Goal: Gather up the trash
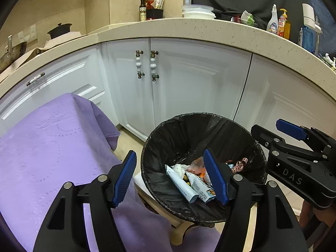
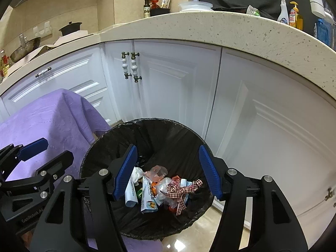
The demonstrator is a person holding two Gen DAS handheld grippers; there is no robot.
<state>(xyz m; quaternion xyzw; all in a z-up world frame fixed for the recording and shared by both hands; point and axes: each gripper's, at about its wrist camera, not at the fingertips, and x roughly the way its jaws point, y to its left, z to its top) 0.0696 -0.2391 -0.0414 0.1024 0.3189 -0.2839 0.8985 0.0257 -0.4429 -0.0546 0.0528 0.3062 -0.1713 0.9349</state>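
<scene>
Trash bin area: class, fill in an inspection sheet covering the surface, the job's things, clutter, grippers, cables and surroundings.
Surface: purple cloth draped over a table beside the bin; nothing seen on the visible part.
Job's things: black-lined trash bin holding wrappers, a crumpled tissue, clear plastic and a checked ribbon.
Clutter: nothing seen on the tiled floor.
Grippers: left gripper open and empty, at the bin's near-left rim; right gripper open and empty, over the bin.
Cables: nothing seen.
Surroundings: white cabinets under a speckled countertop with bottles, stacked containers and a pot.
</scene>
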